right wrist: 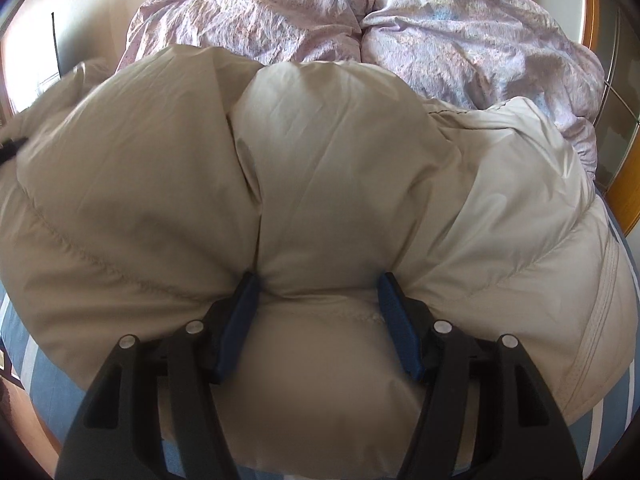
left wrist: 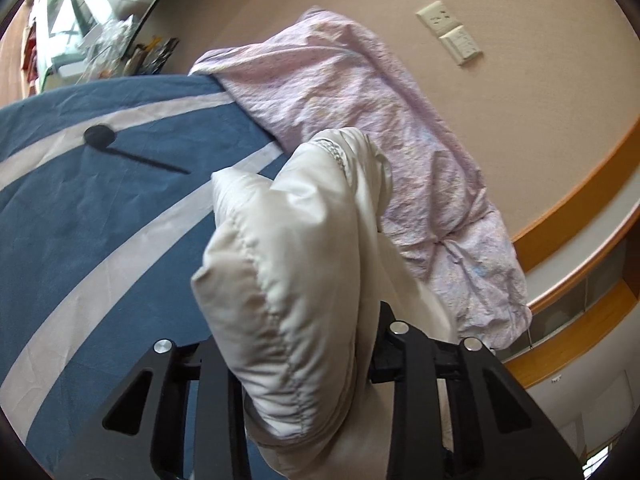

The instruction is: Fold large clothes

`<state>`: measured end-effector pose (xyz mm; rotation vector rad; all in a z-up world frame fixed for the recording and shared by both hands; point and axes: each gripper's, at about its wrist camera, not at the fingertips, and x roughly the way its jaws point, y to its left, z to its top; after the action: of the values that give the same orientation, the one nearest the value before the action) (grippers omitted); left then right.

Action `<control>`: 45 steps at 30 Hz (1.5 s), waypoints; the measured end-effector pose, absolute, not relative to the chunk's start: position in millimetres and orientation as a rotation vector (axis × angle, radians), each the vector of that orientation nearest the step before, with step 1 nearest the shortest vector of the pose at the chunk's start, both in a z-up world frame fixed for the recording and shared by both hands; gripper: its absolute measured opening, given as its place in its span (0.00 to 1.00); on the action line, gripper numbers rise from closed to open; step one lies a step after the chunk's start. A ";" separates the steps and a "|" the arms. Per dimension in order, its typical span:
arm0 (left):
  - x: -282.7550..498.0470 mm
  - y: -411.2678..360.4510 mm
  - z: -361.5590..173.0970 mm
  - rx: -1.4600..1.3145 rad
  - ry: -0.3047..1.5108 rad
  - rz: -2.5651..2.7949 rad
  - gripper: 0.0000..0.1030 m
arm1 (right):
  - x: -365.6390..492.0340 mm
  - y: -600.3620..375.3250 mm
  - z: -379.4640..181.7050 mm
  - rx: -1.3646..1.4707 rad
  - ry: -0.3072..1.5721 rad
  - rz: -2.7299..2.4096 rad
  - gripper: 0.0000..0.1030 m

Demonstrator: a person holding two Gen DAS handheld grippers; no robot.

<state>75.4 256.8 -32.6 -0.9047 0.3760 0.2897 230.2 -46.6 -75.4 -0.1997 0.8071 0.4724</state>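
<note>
Beige puffer jacket [right wrist: 320, 184] on blue striped bedspread [left wrist: 100, 216], bulk ahead of right gripper [right wrist: 318, 292], jaws pinching quilted bulge. Left gripper [left wrist: 304, 364] clamps lifted jacket edge. Pink duvet [right wrist: 400, 20] beyond.

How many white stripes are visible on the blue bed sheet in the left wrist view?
2. One white stripe runs across the upper blue sheet; another stripe runs diagonally below. The beige jacket may hide more.
</note>
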 end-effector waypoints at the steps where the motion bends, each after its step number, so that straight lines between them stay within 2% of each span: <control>1: 76.0 252.2 -25.7 -0.891 0.360 0.270 0.29 | 230.3 -46.2 -76.2 -0.199 0.808 0.472 0.61; 15: 105.3 166.5 49.1 -0.742 0.280 -0.004 0.28 | 235.5 -50.9 -77.9 -0.164 0.834 0.471 0.61; 29: 133.1 122.2 49.9 -0.768 0.304 -0.161 0.28 | 235.6 -67.3 -76.0 -0.056 0.803 0.498 0.59; 39: 149.6 81.4 49.1 -0.711 0.340 -0.224 0.28 | 235.8 -163.8 -49.2 0.222 0.724 0.460 0.60; 42: 155.1 71.2 49.3 -0.689 0.350 -0.236 0.28 | 241.2 -206.1 -44.8 0.277 0.717 0.375 0.62; 45: 160.6 62.9 48.2 -0.677 0.360 -0.248 0.28 | 247.4 -243.3 -44.4 0.318 0.722 0.273 0.70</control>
<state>160.6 62.9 48.2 -0.6771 0.3601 -0.2485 247.4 -243.3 -44.4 0.3184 0.7218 0.2733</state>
